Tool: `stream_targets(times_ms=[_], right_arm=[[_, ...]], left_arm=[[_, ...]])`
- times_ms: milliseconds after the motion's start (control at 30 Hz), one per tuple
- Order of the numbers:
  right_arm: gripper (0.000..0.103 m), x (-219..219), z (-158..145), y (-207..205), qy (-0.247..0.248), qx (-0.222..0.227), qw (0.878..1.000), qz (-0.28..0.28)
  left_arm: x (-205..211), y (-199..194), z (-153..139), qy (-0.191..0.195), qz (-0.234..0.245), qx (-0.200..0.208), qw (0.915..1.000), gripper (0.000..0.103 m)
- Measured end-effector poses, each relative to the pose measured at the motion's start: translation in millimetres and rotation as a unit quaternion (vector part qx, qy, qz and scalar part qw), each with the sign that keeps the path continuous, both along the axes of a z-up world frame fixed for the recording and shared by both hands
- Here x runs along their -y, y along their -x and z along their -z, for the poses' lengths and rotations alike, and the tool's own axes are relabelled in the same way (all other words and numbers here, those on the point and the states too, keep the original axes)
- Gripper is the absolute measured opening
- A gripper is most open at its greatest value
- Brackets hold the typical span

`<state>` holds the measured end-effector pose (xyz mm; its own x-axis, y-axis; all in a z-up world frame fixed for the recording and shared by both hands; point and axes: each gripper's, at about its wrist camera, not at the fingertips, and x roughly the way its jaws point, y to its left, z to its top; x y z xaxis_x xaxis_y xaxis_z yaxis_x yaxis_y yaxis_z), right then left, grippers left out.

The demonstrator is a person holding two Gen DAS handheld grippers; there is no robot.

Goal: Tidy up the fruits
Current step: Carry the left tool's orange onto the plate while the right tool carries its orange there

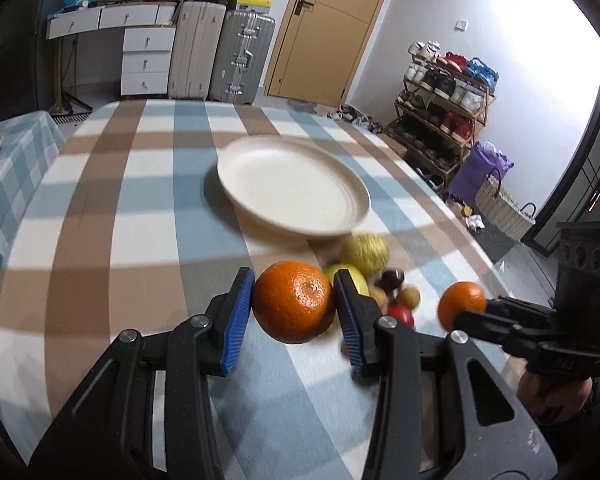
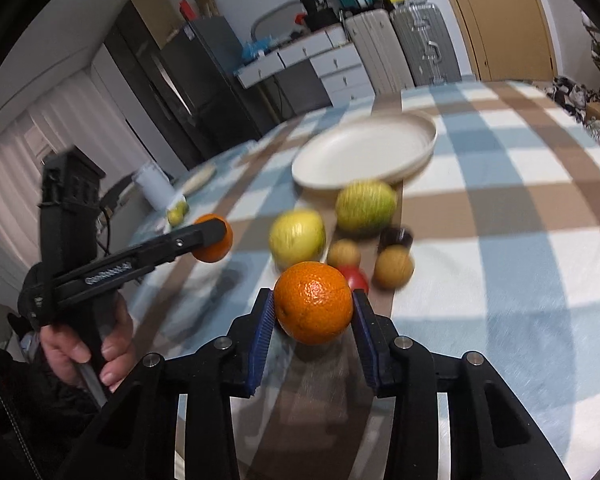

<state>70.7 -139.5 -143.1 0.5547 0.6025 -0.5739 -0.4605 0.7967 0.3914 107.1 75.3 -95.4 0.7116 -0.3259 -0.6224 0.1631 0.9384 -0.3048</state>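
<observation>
My left gripper point(image 1: 294, 302) is shut on an orange point(image 1: 294, 300) and holds it above the checked tablecloth. My right gripper point(image 2: 314, 308) is shut on a second orange point(image 2: 314, 302); it also shows in the left wrist view point(image 1: 462, 304). A cream plate point(image 1: 292, 188) lies beyond, empty, also in the right wrist view point(image 2: 364, 152). Between plate and grippers lie two yellow-green fruits point(image 2: 366, 208) point(image 2: 296, 236), two small brown fruits point(image 2: 394, 268) point(image 2: 343, 254), a red fruit point(image 2: 356, 278) and a dark one point(image 2: 396, 236).
The table's right edge point(image 1: 460, 216) drops to a floor with a shoe rack point(image 1: 444, 100) and a wicker basket point(image 1: 500, 208). A second table point(image 1: 12, 152) with a plate stands to the left. A white cup point(image 2: 154, 188) stands at the far left.
</observation>
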Motion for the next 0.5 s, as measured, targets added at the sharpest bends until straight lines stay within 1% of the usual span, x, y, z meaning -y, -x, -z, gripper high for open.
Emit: stream_targets(times_ms=[167,233,300,433,500], right_arm=[[0.039,5.1,-32.8,-29.3,-0.006,0.032,0.999,-0.003],[0.039,4.5,-46.7,-46.9,-0.007,0.044,0.999,-0.007],[0.039,3.5,-56.5,-65.5,-0.011,0.051,0.999,-0.011],[0.039,-3.4,-72.6,-108.0,-0.012,0.057,0.998,-0.023],[0.039,-7.7,-76.8,-132.1,-0.008,0.058,0.998,-0.027]], left_arm=[[-5.7,-37.9,-17.4,0.0,0.004,0.008,1.0,0.038],[-7.2,-56.2,-24.9,0.005,0.002,0.015,0.9999,0.038],[-6.1,-72.4,-30.8,-0.001,0.003,0.021,0.9998,0.038],[-3.7,-119.3,-35.8,-0.001,0.016,0.014,0.9998,0.038],[-1.3,-142.9,-33.9,-0.01,0.02,0.008,0.9997,0.038]])
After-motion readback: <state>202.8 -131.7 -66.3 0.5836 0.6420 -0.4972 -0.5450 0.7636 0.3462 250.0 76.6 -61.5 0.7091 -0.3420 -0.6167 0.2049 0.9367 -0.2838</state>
